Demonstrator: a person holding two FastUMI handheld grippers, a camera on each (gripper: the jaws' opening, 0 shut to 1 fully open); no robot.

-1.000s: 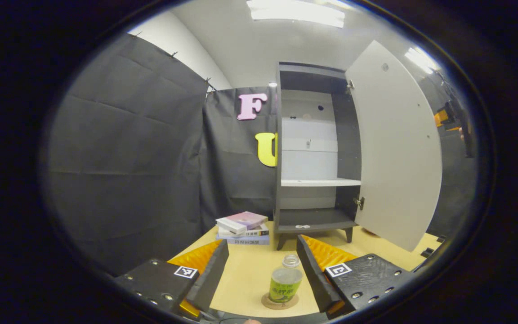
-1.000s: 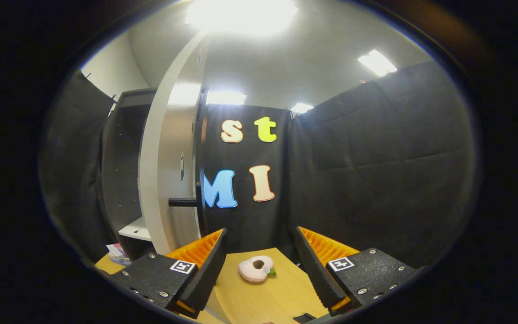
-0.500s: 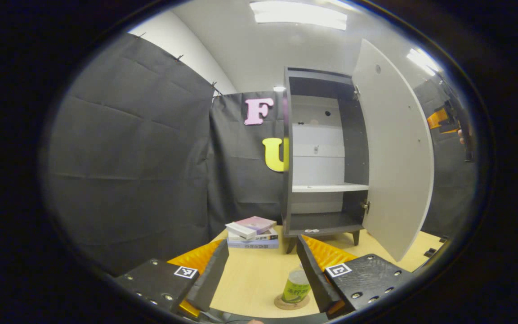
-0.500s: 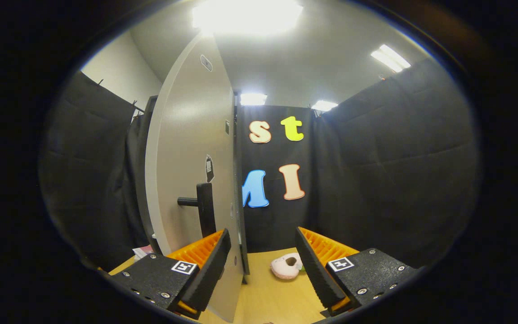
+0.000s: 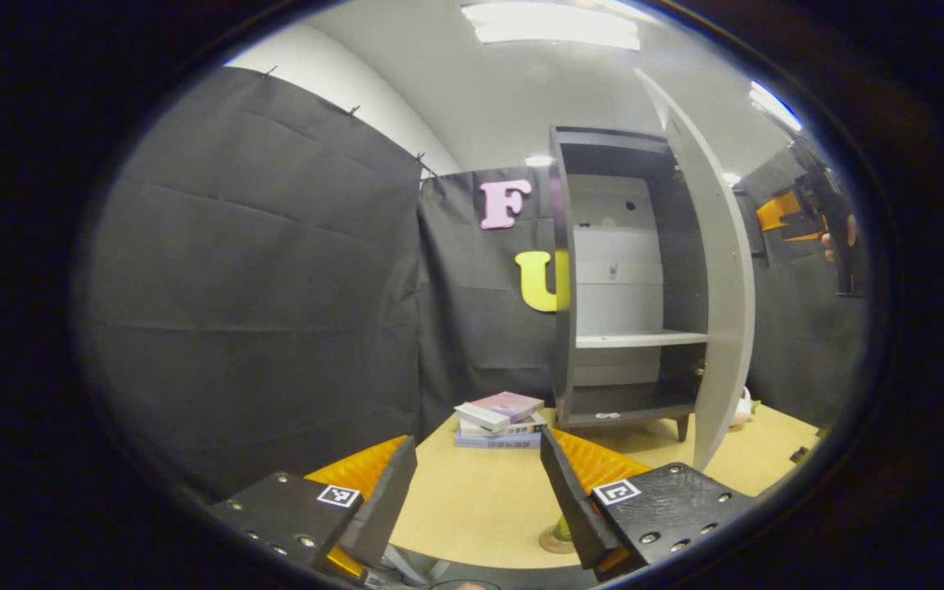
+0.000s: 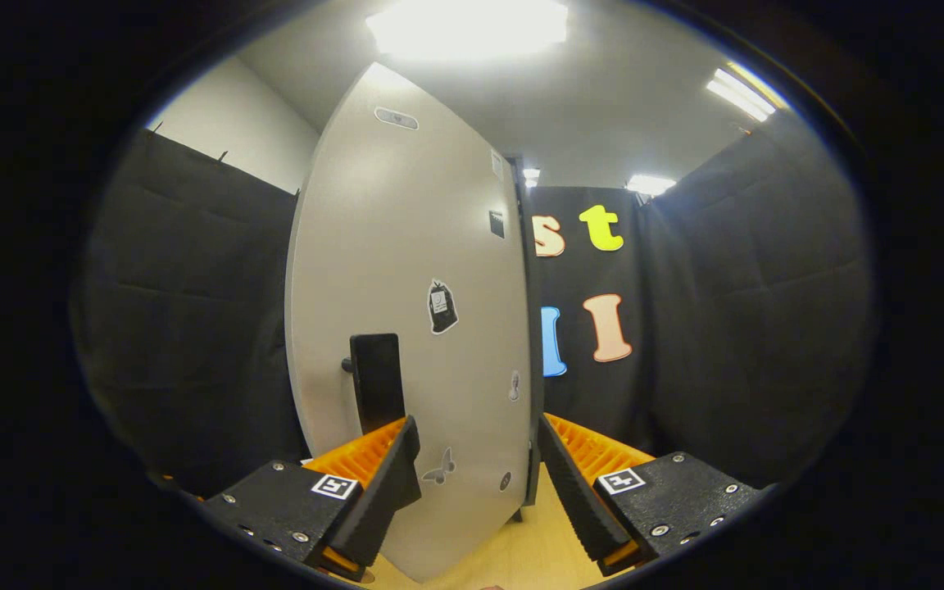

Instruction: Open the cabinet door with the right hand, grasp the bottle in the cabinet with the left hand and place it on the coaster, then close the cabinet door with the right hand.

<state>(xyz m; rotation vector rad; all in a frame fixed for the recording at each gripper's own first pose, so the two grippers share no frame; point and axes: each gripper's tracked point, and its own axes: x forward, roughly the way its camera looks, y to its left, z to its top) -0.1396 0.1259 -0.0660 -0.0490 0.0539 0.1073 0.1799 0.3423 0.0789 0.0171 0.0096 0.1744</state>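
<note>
right gripper [image 6: 476, 483] parted, facing cabinet door [image 6: 415, 328]

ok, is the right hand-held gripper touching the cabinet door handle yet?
Cannot tell. In the right gripper view the open hand-held gripper faces the pale grey door; its left finger overlaps the black handle, so no gap shows.

The left gripper [image 5: 478, 483] is held with its fingers spread wide, well back from the cabinet [image 5: 619, 279]; the right gripper [image 6: 478, 479] is likewise held agape, close before the cabinet's door [image 6: 415, 328]
</note>
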